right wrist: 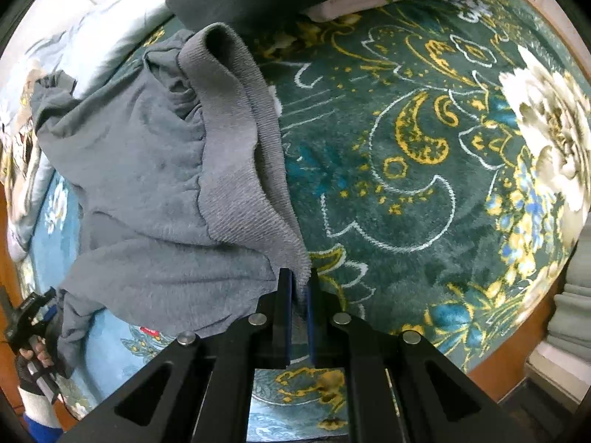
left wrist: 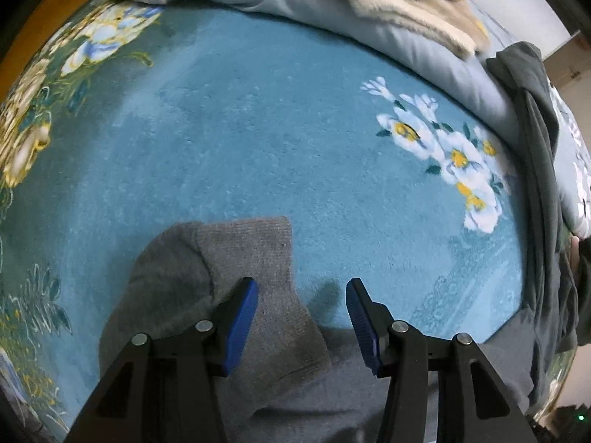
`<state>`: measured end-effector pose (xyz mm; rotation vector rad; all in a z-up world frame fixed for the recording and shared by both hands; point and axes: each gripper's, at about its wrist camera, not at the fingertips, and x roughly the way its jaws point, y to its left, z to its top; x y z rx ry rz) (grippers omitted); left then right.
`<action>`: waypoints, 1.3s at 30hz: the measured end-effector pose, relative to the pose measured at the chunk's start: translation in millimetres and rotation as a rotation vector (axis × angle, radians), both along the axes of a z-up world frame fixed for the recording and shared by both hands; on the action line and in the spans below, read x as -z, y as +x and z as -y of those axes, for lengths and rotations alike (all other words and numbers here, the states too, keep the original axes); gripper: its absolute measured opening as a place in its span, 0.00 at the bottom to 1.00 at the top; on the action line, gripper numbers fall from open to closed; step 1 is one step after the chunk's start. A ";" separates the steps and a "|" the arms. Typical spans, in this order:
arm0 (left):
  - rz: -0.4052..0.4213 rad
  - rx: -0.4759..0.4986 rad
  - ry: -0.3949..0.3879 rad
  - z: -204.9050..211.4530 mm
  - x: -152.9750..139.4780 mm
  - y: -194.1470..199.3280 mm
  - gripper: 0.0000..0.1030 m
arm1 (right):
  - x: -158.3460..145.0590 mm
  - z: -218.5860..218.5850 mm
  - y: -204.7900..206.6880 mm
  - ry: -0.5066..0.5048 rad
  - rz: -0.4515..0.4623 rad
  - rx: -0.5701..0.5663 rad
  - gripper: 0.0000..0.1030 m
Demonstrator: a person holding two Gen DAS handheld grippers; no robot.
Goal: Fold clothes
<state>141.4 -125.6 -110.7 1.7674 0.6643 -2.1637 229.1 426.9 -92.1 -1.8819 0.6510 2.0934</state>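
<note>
Nearest the lens, right wrist view: right gripper point(right wrist: 300, 288), both blue-padded fingers pressed together on the ribbed hem point(right wrist: 236, 155) of one grey sweatshirt point(right wrist: 147, 199), pinching its corner. Hem band runs from that pinch up and away toward the top of the frame, bowed and partly doubled over; the rest of the garment spreads to the left of the band in loose wrinkles. A small red tag point(right wrist: 148, 330) shows at its lower edge. Sweatshirt lies on one plush blanket point(right wrist: 424, 155), dark green with gold scrolls and pale flowers here, bright blue at lower left. Far left edge of this view: the left gripper point(right wrist: 33, 313), small, with a hand point(right wrist: 37, 354) around its handle. Left wrist view: left gripper point(left wrist: 302, 313), fingers apart, nothing between the pads; the left finger point(left wrist: 240, 317) hangs over one grey ribbed cuff point(left wrist: 251, 258), whether touching I cannot tell; the right finger over blue pile. Cuff end points up-frame, sleeve running back under the gripper, long axis roughly along the gripper's line. Two flower sprays counted on the blue field: white and yellow point(left wrist: 443, 151) at right, cream and blue at upper left. Other cloth at the far edge: one pale blue quilt point(left wrist: 406, 48), one beige furry piece point(left wrist: 417, 11) on it, one dark grey garment point(left wrist: 535, 140) draped down the right side.
</note>
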 end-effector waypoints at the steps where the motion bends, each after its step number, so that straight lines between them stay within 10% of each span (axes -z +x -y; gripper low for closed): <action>1: 0.000 -0.007 -0.005 2.3 -0.4 1.2 0.41 | -0.2 3.2 -0.5 0.011 0.003 -0.007 0.06; 3: 0.008 -0.015 -0.022 8.0 -1.0 3.6 0.15 | 0.3 7.2 -0.8 0.024 0.008 -0.012 0.06; 6: 0.000 -0.024 0.011 19.3 -3.0 9.0 0.07 | 0.7 14.1 -2.9 0.021 0.001 0.009 0.06; 14: -0.121 -0.047 0.093 59.6 -52.7 21.9 0.06 | -5.9 -6.3 10.2 0.020 -0.019 0.021 0.06; 24: -0.463 -0.134 0.112 157.2 -160.5 41.9 0.06 | -32.2 -19.8 19.4 0.024 -0.090 0.043 0.06; 35: -0.225 -0.521 0.155 240.9 -37.7 142.0 0.06 | -19.5 -6.9 37.2 0.000 -0.090 0.078 0.06; 39: -0.250 -0.460 0.137 233.5 -46.1 129.0 0.06 | -24.4 -7.2 32.7 -0.015 -0.108 0.097 0.05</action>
